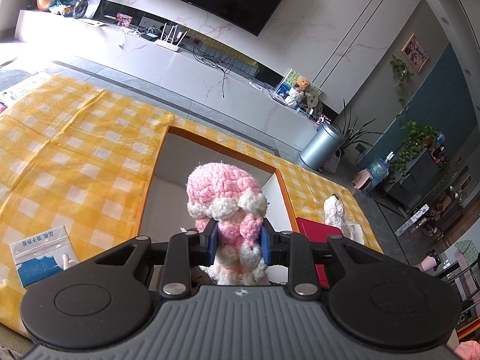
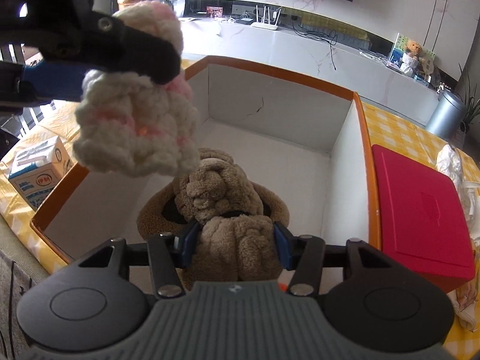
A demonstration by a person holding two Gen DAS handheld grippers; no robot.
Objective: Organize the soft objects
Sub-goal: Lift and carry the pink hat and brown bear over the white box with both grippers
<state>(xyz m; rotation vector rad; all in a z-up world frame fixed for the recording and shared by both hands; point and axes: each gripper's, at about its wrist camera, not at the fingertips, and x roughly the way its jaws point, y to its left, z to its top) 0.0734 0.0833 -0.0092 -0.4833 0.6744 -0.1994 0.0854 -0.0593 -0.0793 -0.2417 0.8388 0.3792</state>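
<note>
**Box flanked on a covered table**

An open box (image 2: 342, 138) is set on the table (image 1: 75, 150). A plush toy (image 2: 228, 210) is held over its inside, with a crocheted toy (image 2: 135, 132) above and to the left. A carton (image 2: 39, 177) lies left of the box, a lidded case (image 2: 420, 210) just beside its right wall.

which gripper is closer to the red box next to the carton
Right. The right gripper, shut on the brown plush toy, sits just left of the red box. The left gripper holds the crocheted toy farther left.
</note>
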